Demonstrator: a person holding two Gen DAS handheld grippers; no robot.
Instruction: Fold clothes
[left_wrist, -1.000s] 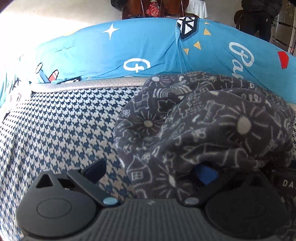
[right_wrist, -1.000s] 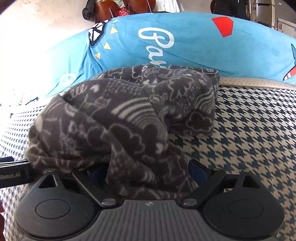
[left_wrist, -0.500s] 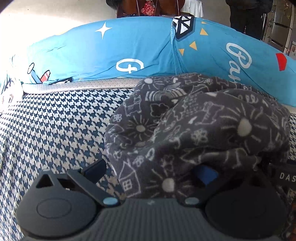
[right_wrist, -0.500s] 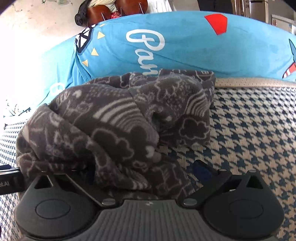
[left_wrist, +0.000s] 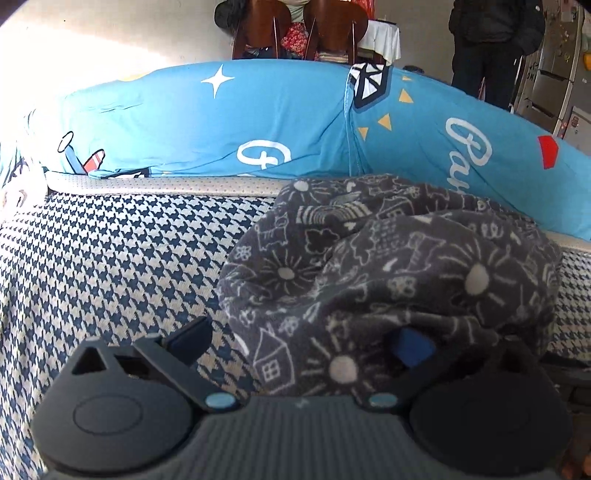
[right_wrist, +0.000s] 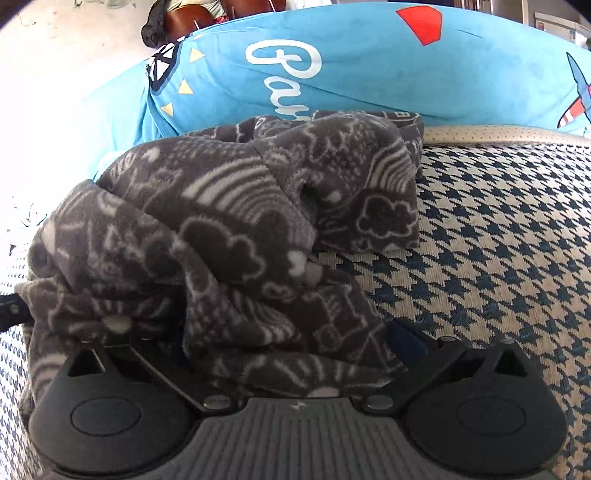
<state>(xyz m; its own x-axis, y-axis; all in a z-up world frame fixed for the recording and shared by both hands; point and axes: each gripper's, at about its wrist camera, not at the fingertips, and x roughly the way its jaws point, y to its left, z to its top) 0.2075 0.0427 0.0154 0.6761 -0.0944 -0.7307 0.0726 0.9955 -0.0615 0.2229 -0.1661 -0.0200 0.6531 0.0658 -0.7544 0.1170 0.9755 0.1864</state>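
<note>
On the houndstooth cover (left_wrist: 110, 266), left part bare; the blue printed bedding (left_wrist: 207, 122) runs along the far edge in both views.

Left gripper (left_wrist: 301, 341): jaws spread wide and released, left finger over bare cover, right finger's blue pad tucked under the near edge of the garment. Fabric lies between the fingers, not pinched.

Grey patterned fleece garment (left_wrist: 388, 273): it sits just right of centre in the left view, bunched into a rounded heap with several layers lapped over one another, its far edge touching the blue bedding. In the right view the same garment (right_wrist: 229, 236) fills the left and centre, one flap lying flat towards the far right.

Right gripper (right_wrist: 291, 339): jaws also wide apart, fabric draped over the left finger and across the gap; nothing clamped.

We judge the pile is doubled over but lumpy; whether a fold is being set down or taken up we cannot tell. To do it well we would keep both sides level, flatten the hump, and square the loose flap with the edges beneath.
</note>
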